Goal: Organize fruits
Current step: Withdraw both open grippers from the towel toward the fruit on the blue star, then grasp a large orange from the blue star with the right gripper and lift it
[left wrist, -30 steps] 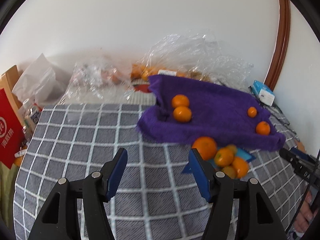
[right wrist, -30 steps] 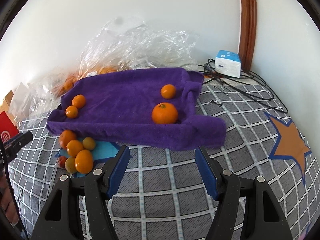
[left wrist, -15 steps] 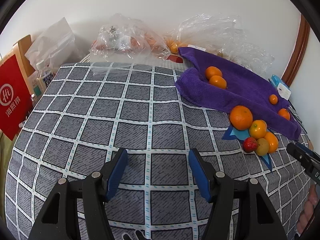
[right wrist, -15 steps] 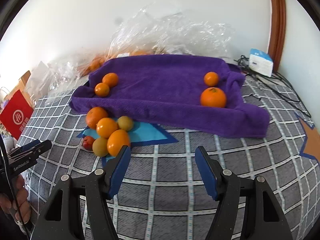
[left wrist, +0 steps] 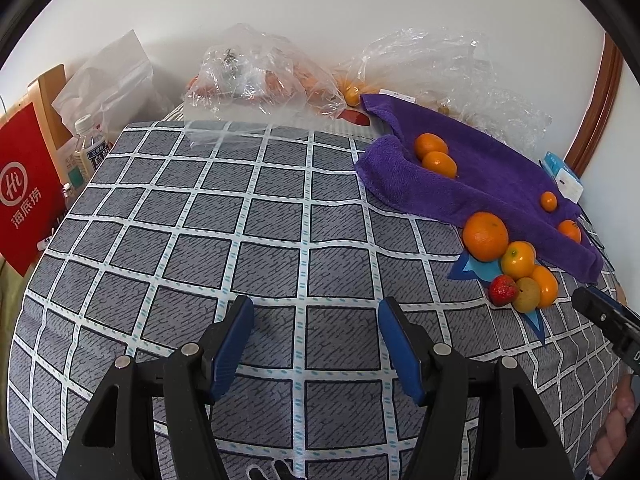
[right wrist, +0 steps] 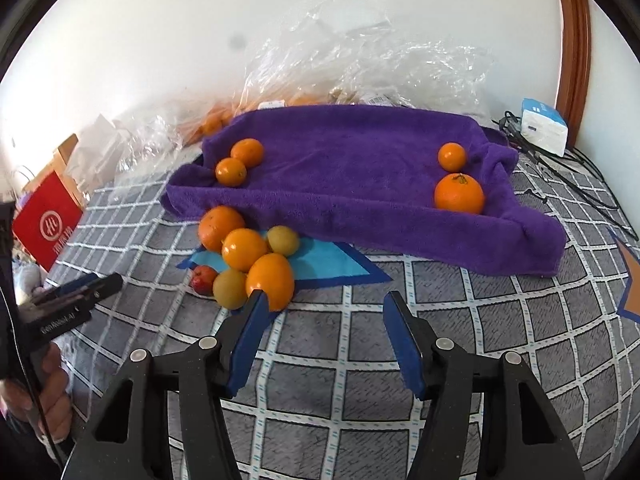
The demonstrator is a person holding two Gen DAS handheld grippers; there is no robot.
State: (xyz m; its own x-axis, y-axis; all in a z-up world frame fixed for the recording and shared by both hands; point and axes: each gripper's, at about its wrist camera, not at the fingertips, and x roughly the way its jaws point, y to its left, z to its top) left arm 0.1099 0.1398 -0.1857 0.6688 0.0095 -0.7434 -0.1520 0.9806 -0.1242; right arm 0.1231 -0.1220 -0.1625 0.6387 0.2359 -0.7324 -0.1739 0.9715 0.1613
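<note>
A pile of fruit (right wrist: 248, 260) lies on a blue star patch of the checked cloth: oranges, two yellow-green fruits and a red strawberry (right wrist: 203, 280). It also shows in the left wrist view (left wrist: 516, 268). A purple towel (right wrist: 360, 184) behind it holds two small oranges (right wrist: 239, 162) at its left and two oranges (right wrist: 458, 192) at its right. My right gripper (right wrist: 324, 304) is open and empty, its left fingertip just in front of the pile. My left gripper (left wrist: 316, 316) is open and empty over bare cloth, left of the pile.
Clear plastic bags (left wrist: 260, 76) with more fruit lie along the back wall. A red paper bag (left wrist: 24, 200) and a bottle (left wrist: 90, 148) stand at the left edge. A white and blue box (right wrist: 544, 126) and cables (right wrist: 580, 184) lie at the back right.
Both grippers have swung left and drawn back from the towel. The right gripper has come closer to the fruit pile. Both stay open.
</note>
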